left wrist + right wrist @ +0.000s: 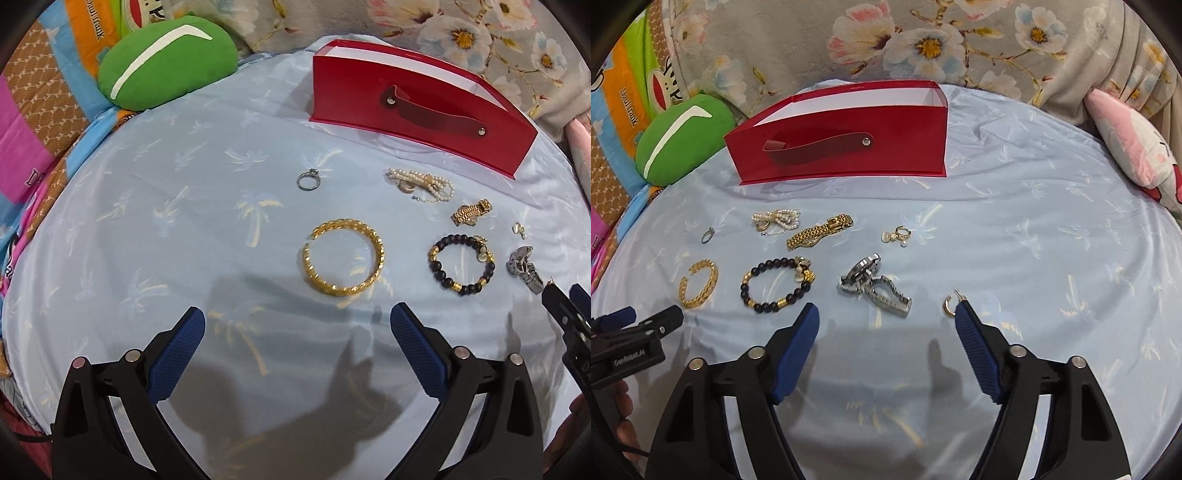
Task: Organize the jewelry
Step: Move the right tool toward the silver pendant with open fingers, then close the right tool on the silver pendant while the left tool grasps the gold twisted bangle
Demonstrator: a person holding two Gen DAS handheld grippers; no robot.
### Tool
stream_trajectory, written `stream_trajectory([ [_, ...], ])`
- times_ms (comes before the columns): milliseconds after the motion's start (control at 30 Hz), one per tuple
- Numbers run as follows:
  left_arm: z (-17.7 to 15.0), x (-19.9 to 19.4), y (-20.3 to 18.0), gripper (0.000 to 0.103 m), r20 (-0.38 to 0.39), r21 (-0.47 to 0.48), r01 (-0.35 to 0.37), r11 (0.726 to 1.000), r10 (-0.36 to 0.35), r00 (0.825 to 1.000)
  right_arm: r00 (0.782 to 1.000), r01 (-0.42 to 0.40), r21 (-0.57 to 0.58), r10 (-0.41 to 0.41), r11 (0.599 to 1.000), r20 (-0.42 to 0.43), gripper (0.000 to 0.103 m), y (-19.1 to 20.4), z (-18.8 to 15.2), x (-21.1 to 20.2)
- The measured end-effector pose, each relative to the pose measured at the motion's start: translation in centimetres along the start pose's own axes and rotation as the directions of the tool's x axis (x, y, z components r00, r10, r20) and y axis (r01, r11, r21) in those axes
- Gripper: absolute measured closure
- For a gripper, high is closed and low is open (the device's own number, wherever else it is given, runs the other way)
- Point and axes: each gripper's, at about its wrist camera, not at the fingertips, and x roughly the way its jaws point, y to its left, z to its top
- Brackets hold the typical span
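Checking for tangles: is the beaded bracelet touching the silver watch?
Apart. The right wrist view shows bare sheet between the beaded bracelet and the silver watch.

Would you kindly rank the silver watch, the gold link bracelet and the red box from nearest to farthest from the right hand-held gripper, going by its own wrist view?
From the right hand-held gripper:
1. Silver watch, just ahead of the fingertips.
2. Gold link bracelet, farther back, slightly left.
3. Red box, at the back.
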Motion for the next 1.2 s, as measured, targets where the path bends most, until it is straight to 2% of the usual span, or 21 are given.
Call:
stream_trajectory([
  [233,0.9,1.5,-0.9,0.005,-0.007,0.013,-0.005,1.000,0.005,1.000,0.999,-0.009,-0.005,0.009,1.000,-0.035,0.040,-0.2,1.1,2.9],
  [400,1.3,2.3,-1.1,0.005,-0.016,0.013,-0.003,1.000,0.003,1.000,0.998,-0.053,-0.005,0.052,0.999,-0.047,0.048,-0.1,1.3,3.8],
  [567,1.4,2.2,-1.7,0.005,-0.012,0.022,0.020,1.000,-0.020,1.000,0.993,-0.107,-0.011,0.106,0.994,-0.050,0.072,0.2,1.5,3.7],
  [633,1.4,2.0,-2.0,0.005,-0.004,0.033,0.031,0.999,-0.031,1.000,0.992,-0.119,-0.016,0.118,0.993,-0.051,0.077,0.4,1.5,3.6],
  [833,1.4,1.7,-2.5,0.005,0.003,0.052,0.034,0.998,-0.035,0.999,0.990,-0.130,-0.019,0.129,0.991,-0.059,0.077,-0.2,1.3,3.6],
  [1100,1.0,2.5,-1.5,0.005,-0.014,0.054,0.032,0.998,-0.031,0.999,0.990,-0.131,-0.142,0.122,0.981,-0.067,0.075,0.4,0.9,3.6],
  [1200,0.7,2.6,-0.9,0.005,-0.017,0.053,0.026,0.998,-0.025,1.000,0.991,-0.126,-0.154,0.116,0.980,-0.072,0.076,0.0,0.9,3.9],
])
